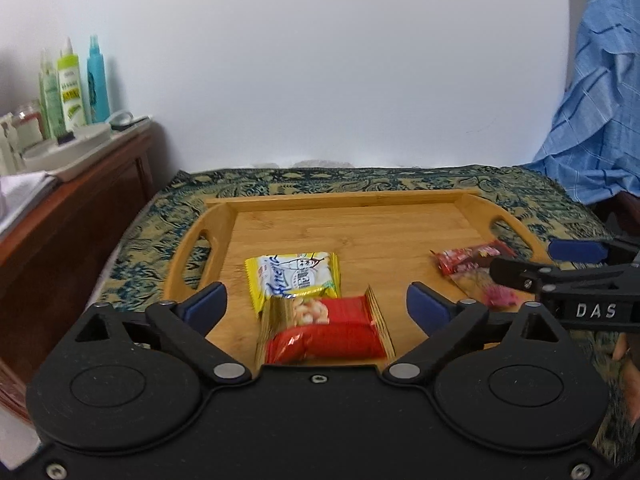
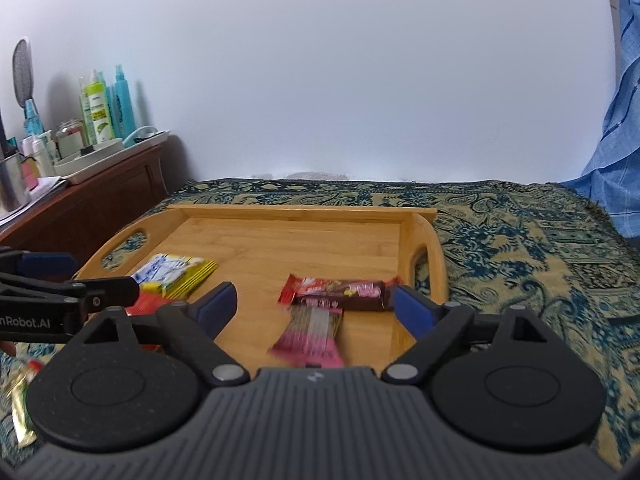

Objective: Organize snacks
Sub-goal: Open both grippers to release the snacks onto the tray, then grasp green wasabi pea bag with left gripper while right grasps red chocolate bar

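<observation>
Both tools are spread wide and grip nothing: the left tool (image 1: 316, 304) hangs over a red and gold snack packet (image 1: 322, 330) on the bamboo tray (image 1: 360, 216). The right tool (image 2: 314, 306) hovers above a pink wrapper (image 2: 310, 340) and dark red bar (image 2: 340, 292)

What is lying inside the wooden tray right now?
Four packets lie in the wooden tray: yellow packet, red packet, dark red bar, pink packet. The grippers' bodies hide the tray's near edge.
</observation>
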The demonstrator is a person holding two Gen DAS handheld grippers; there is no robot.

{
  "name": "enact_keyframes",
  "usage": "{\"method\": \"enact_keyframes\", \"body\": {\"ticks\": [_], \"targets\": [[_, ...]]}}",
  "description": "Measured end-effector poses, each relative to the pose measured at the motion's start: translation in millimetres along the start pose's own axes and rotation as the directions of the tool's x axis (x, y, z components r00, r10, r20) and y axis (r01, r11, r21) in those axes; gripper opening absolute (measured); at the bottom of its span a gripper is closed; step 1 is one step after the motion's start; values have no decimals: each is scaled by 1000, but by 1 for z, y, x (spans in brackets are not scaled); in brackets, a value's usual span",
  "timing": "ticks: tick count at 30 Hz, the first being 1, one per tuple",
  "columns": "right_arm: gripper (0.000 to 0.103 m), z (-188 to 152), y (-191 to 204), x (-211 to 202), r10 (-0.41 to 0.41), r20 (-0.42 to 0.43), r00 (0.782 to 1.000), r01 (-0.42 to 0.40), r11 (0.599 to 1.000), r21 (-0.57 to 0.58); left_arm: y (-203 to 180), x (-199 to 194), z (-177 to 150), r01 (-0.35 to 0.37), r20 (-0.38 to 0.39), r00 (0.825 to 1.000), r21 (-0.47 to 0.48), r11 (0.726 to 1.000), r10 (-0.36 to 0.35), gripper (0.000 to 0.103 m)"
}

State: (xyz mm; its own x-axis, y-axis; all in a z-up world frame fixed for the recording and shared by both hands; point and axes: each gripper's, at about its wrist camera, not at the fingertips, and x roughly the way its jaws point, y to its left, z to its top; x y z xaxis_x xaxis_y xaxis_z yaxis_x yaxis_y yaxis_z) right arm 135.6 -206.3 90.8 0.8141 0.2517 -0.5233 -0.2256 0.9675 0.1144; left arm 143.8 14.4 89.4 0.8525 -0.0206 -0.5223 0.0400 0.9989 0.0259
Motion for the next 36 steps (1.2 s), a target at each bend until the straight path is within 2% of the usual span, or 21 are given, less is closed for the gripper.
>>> {"method": "enact_keyframes", "body": {"ticks": [5, 9, 17, 21, 24, 28, 31, 33, 36], "targets": [[97, -9, 6, -34, -48, 56, 997, 50, 998, -40, -1, -43, -15, 5, 51, 999, 7, 1000, -5, 101], [103, -25, 13, -66, -37, 89, 995, 42, 998, -51, 3, -73, -37, 31, 50, 998, -23, 999, -30, 102], [103, -76, 32, -114, -74, 87, 993, 79, 995, -65, 7, -114, -87, -25, 76, 997, -18, 1000, 26, 103], [103, -97, 40, -124, -63, 68, 996, 67, 996, -58, 14, -113, -103, -27, 55, 998, -37, 999, 29, 103], [103, -113, 49, -129, -62, 83, 995, 69, 994, -81, 17, -106, -111, -30, 58, 998, -56, 998, 33, 103], [103, -124, 58, -122, -56, 69, 996, 63, 993, -103, 18, -90, -117, -42, 23, 999, -99, 994, 45, 103], [103, -130, 67, -117, -54, 67, 996, 63, 988, -141, 13, -80, -116, -48, 4, 999, -86, 995, 49, 102], [103, -132, 73, -114, -54, 65, 996, 64, 984, -167, 11, -74, -115, -68, -8, 998, -75, 995, 67, 98], [103, -134, 77, -110, -36, 52, 998, 45, 983, -178, 13, -64, -116, -78, -43, 996, -94, 992, 75, 85]]}}
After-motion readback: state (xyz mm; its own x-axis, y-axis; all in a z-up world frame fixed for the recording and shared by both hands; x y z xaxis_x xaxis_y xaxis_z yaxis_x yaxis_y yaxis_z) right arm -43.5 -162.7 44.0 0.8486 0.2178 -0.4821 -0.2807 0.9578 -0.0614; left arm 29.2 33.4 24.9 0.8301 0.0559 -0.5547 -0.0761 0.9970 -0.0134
